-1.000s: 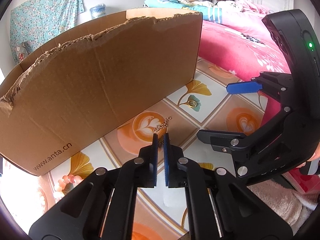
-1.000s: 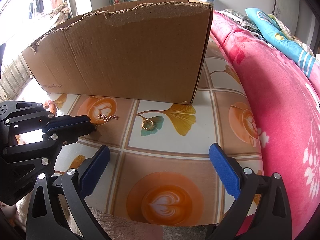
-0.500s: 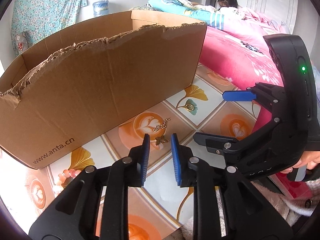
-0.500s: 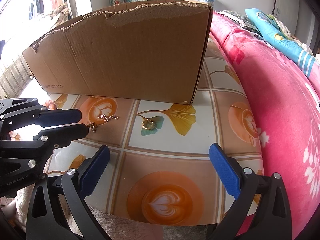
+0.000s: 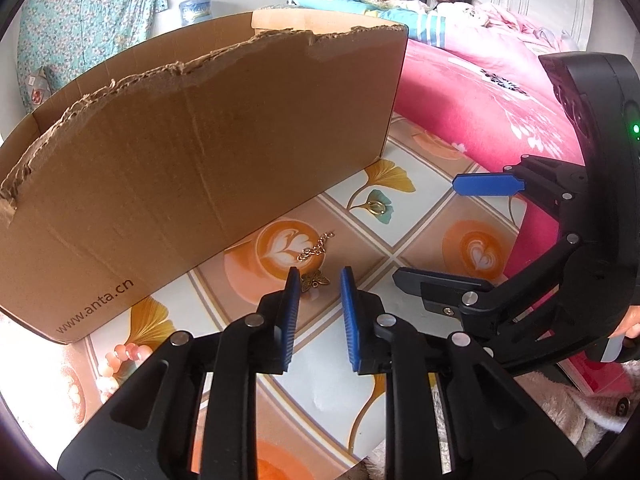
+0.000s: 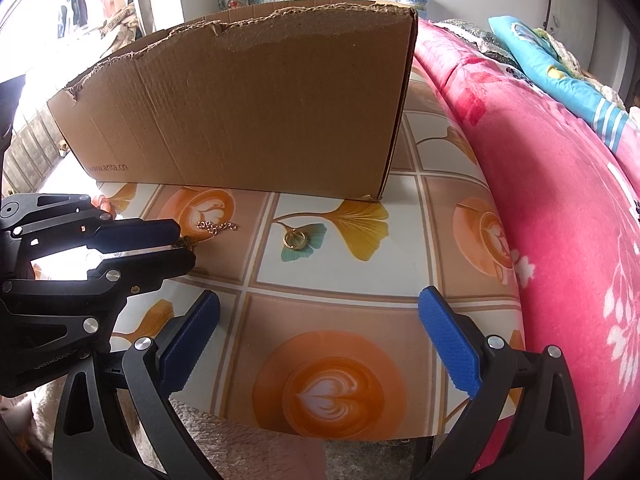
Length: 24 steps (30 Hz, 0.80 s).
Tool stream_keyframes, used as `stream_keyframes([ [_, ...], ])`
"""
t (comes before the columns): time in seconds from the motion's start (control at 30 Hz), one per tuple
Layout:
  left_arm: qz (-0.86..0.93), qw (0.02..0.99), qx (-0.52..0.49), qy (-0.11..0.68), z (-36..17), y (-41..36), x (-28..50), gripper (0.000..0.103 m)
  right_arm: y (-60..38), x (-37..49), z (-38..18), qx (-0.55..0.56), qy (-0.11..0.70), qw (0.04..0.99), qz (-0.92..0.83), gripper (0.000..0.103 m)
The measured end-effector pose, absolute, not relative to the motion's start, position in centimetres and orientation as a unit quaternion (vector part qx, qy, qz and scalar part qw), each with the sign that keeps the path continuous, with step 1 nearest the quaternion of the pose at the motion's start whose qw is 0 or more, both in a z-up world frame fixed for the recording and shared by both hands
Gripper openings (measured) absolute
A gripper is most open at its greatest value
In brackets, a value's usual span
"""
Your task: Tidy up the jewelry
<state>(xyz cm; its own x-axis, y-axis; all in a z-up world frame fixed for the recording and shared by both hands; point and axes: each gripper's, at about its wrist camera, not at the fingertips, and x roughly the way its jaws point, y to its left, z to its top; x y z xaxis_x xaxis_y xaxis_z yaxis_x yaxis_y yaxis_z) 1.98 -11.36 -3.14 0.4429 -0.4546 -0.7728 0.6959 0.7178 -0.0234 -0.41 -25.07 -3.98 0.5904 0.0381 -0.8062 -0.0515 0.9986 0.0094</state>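
The chain [image 5: 315, 249] with its butterfly charm [image 5: 315, 281] lies on the bench [image 6: 336, 280] just in front of the cardboard box [image 5: 200, 160], running slantwise toward the ring [image 5: 376, 208], charm between the parted left hand-held gripper [image 5: 318, 278], whose jaws have just been opening; the right hand-held gripper [image 6: 320, 320] stands wide open, empty.

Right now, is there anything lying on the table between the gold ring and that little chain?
No. In the right wrist view the patterned tablecloth is bare between the gold ring and the chain; the left wrist view shows the same.
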Motion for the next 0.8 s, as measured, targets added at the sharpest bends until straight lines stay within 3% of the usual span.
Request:
stream_keyframes([
  [0.27,-0.334,0.841,0.161,0.393,-3.3,-11.5,2.1,0.004,-25.1,-0.4,-3.9,-0.007,0.45,0.892,0.027,0.097],
  [0.63,-0.337,0.84,0.147,0.4,-3.2,-11.0,2.7,0.0,-25.2,-0.5,-3.9,-0.008,0.448,0.893,0.029,0.097],
  [0.67,-0.336,0.839,0.144,0.403,-3.1,-10.9,2.7,0.001,-25.1,-0.5,-3.9,-0.008,0.448,0.893,0.029,0.097],
  [0.8,-0.336,0.836,0.128,0.414,-3.0,-10.9,3.0,0.024,-25.2,-0.4,-3.9,-0.008,0.448,0.894,0.029,0.097],
])
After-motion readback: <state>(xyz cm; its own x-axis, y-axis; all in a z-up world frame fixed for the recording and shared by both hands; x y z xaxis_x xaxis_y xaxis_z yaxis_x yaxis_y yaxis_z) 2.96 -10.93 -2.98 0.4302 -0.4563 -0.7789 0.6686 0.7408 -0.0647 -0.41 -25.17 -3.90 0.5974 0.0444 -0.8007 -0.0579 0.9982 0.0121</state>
